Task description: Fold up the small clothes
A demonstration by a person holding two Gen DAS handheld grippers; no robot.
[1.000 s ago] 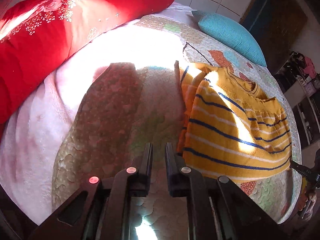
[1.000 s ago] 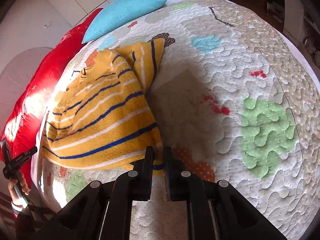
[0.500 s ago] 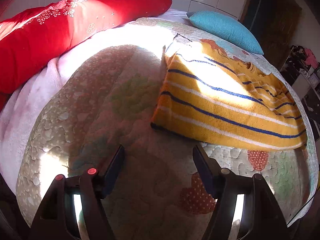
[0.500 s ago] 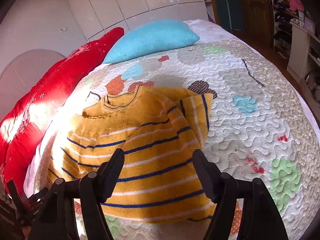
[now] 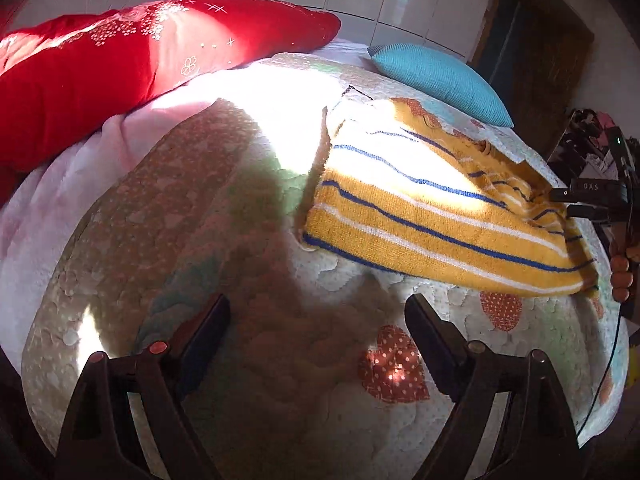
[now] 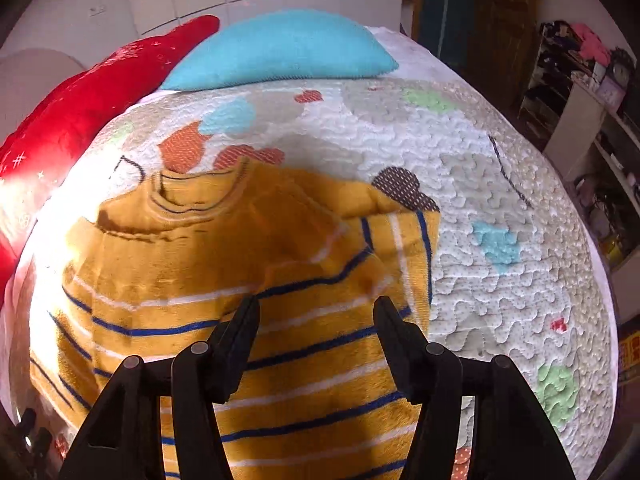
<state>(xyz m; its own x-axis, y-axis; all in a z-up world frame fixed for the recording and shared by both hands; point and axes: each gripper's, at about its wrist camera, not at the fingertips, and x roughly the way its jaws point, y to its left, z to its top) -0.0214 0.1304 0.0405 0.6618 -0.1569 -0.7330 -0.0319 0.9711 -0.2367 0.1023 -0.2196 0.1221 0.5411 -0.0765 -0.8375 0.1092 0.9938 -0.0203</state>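
Left wrist view shows your left hand-held gripper released, its two black fingers spread wide above the quilted patchwork bedspread, touching nothing. Just ahead and to the right lies the small mustard-yellow sweater with blue and white stripes, folded into a flat block on the bed, sunlight falling across its upper half. At the far right edge, your right hand-held gripper reaches in at the sweater's far side, with your fingers visible below it. A long red embroidered pillow lies along the bed's left side, and a turquoise knitted cushion sits beyond the sweater.

Right wrist view shows your right hand-held gripper also released, fingers wide apart, directly over the sweater. The collar faces away from you and one sleeve is folded across the body. The bedspread stretches to the right, with the turquoise cushion and red pillow behind.
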